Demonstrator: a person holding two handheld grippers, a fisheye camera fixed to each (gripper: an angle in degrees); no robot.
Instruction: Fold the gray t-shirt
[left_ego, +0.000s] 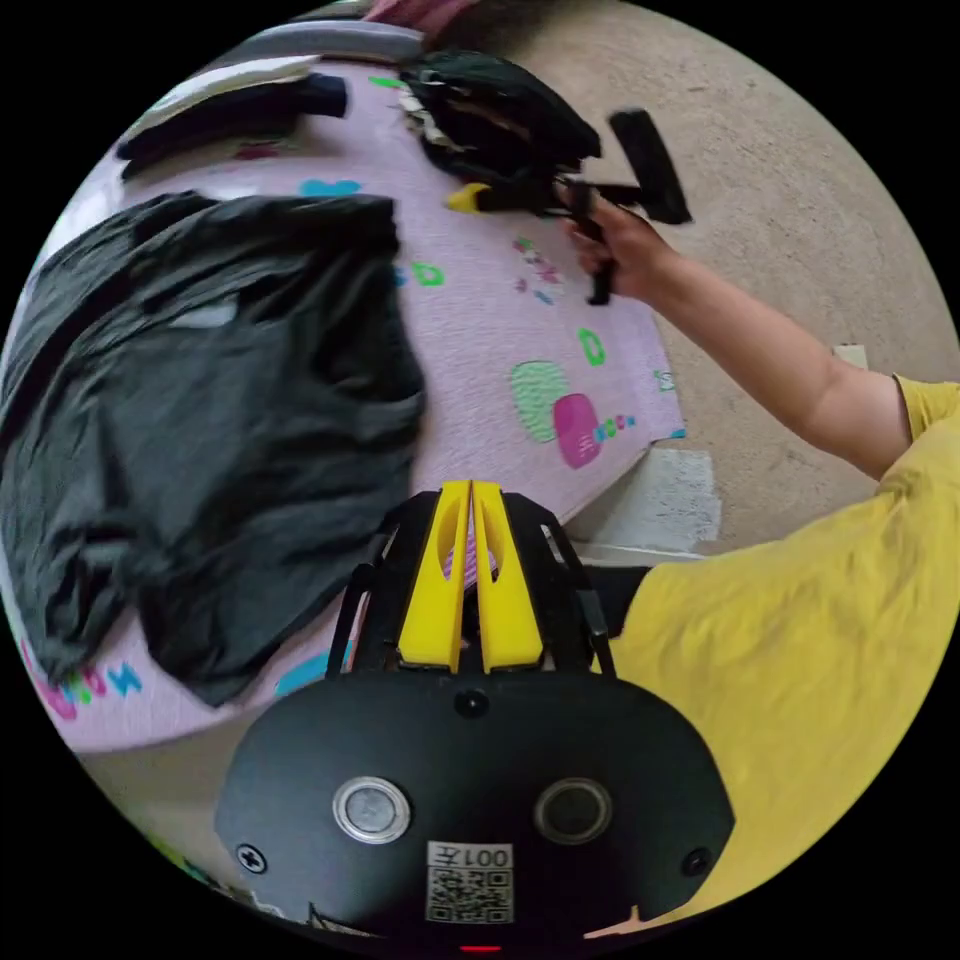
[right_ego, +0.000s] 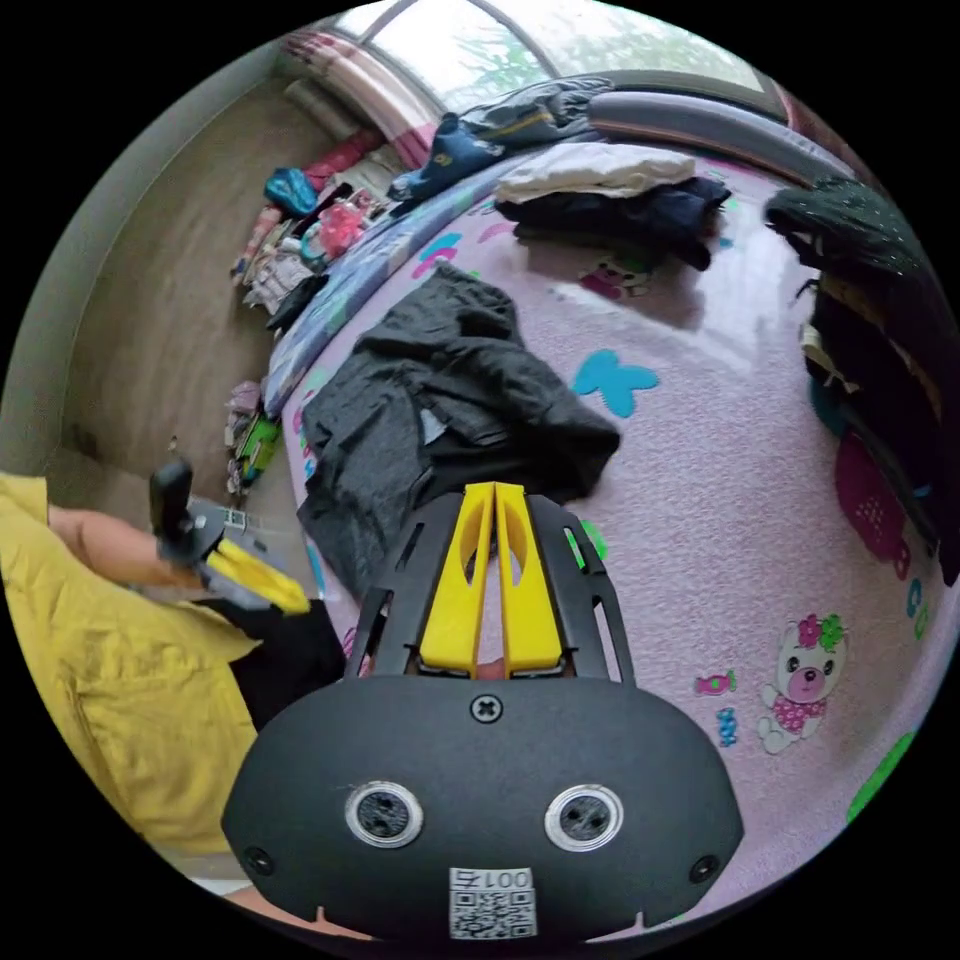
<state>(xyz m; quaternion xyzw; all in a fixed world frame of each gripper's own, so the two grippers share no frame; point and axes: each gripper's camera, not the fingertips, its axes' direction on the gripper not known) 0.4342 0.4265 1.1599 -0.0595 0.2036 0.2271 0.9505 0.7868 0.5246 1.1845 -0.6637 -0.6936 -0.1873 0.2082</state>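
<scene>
Pink patterned mat (right_ego: 760, 480) on a beige floor (left_ego: 800, 200) carries everything. Gray t-shirt (left_ego: 200, 420) lies crumpled and unfolded on the mat, spread loosely with folds and one edge turned over; in the right gripper view the same shirt (right_ego: 440, 420) sits just beyond the jaw tips, not touched by them. Left gripper (left_ego: 470, 490): yellow jaws pressed together, nothing between them, tips over bare mat just beside the shirt's edge. Right gripper (right_ego: 495, 490): yellow jaws likewise closed, empty, tips at the shirt's near edge; contact cannot be judged. In the left gripper view the right gripper (left_ego: 470, 198) is held by a hand (left_ego: 625, 250) near a dark heap of clothes (left_ego: 500, 110) at the mat's far end, well apart from the shirt. Stack of folded clothes (right_ego: 610, 195), white on dark, lies farther along the mat. Person in a yellow shirt (left_ego: 800, 640) at the mat's edge. More clothing piled by the wall (right_ego: 300, 230).
</scene>
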